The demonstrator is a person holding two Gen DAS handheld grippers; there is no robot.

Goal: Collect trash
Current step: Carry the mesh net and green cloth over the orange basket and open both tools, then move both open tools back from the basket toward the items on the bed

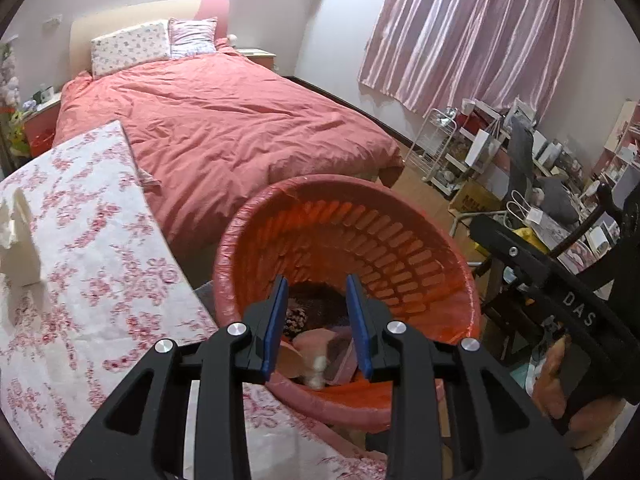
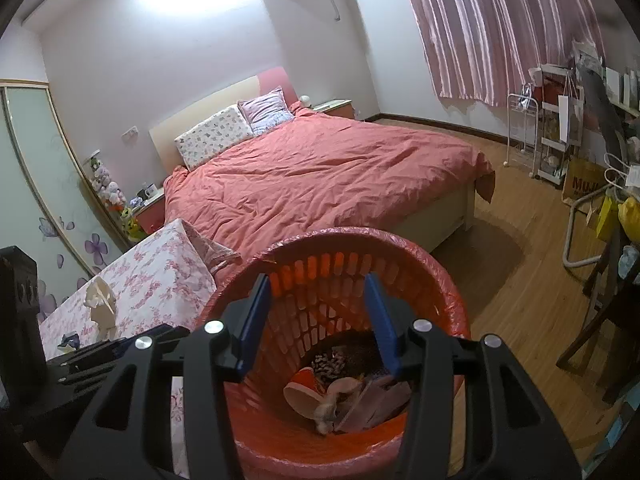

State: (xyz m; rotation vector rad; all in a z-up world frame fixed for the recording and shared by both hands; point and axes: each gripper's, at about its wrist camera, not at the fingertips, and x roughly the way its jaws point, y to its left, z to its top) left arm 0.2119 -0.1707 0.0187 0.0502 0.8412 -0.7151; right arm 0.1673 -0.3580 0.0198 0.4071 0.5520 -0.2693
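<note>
An orange slatted trash basket [image 1: 400,240] lined with a red plastic bag stands beside the flowered table; it also shows in the right wrist view [image 2: 320,264]. Trash lies at its bottom: a paper cup, wrappers and crumpled bits [image 2: 344,396], also seen from the left [image 1: 320,352]. My left gripper [image 1: 318,320] is open and empty above the basket's mouth. My right gripper [image 2: 320,320] is open and empty, also over the basket. A crumpled white tissue [image 2: 100,304] lies on the table; in the left wrist view it is at the left edge [image 1: 18,240].
The table has a flowered cloth [image 1: 88,280]. A small dark blue scrap [image 2: 70,340] lies on it near the left gripper's body. A bed with a red quilt [image 2: 320,176] is behind. A cluttered desk, chair and racks [image 1: 520,168] stand at the right. Wooden floor [image 2: 520,288] lies right of the basket.
</note>
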